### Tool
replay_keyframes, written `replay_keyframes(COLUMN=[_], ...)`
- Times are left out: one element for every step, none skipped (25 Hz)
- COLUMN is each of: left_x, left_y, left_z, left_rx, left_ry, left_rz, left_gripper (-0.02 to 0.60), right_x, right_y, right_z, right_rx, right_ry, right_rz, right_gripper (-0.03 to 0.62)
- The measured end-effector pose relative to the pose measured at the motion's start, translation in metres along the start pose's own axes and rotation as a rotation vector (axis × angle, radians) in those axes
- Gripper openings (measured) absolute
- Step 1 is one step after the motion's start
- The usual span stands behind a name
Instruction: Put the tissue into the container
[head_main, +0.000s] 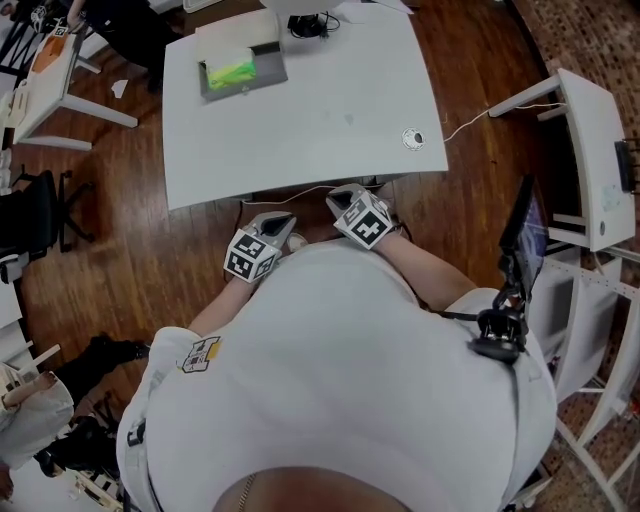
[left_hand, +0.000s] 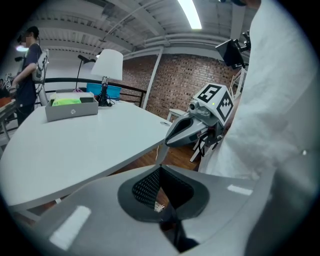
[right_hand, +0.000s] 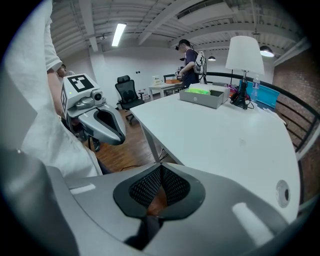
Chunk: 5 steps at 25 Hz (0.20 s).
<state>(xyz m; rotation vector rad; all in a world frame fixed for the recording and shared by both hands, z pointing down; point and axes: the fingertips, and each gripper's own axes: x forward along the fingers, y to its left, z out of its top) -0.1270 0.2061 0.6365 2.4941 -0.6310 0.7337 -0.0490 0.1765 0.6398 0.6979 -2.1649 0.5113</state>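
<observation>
A grey container (head_main: 243, 62) stands at the far left of the white table (head_main: 320, 110); a bright green item (head_main: 232, 73) and a whitish piece, perhaps the tissue, lie in it. The container (left_hand: 71, 108) shows in the left gripper view and, as the container (right_hand: 202, 97), in the right gripper view. Both grippers hang close to the person's body, short of the table's near edge. My left gripper (head_main: 278, 223) (left_hand: 159, 170) is shut and empty. My right gripper (head_main: 341, 199) (right_hand: 161, 170) is also shut on nothing. Each sees the other beside it.
A white lamp (left_hand: 107, 65) stands behind the container. A person (right_hand: 190, 62) stands at the far desks. A round grommet (head_main: 413, 139) sits near the table's right front corner. A white side desk (head_main: 590, 150) and a screen on a stand (head_main: 525, 240) are at the right.
</observation>
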Motion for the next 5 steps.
replay_keyframes(left_x=[-0.0014, -0.0028, -0.0038, -0.0045, -0.0051], left_y=[0.0017, 0.0033, 0.0046, 0.0056, 0.0065], left_z=[0.0007, 0.0013, 0.0019, 0.0026, 0.0033], left_rx=[0.0, 0.0, -0.001, -0.002, -0.003], left_ry=[0.0, 0.0, -0.001, -0.002, -0.004], left_rz=[0.003, 0.006, 0.008, 0.01, 0.011], left_gripper=[0.0, 0.0, 0.0, 0.0, 0.0], right_x=[0.0004, 0.0009, 0.0015, 0.0021, 0.0026], right_y=[0.0004, 0.0007, 0.0009, 0.0009, 0.0009], right_z=[0.002, 0.0039, 0.0055, 0.0068, 0.008], right_rx=[-0.001, -0.004, -0.007, -0.011, -0.015], right_ry=[-0.002, -0.004, -0.005, -0.006, -0.007], right_rz=[0.002, 0.003, 0.004, 0.006, 0.007], right_gripper=[0.0, 0.0, 0.0, 0.0, 0.0])
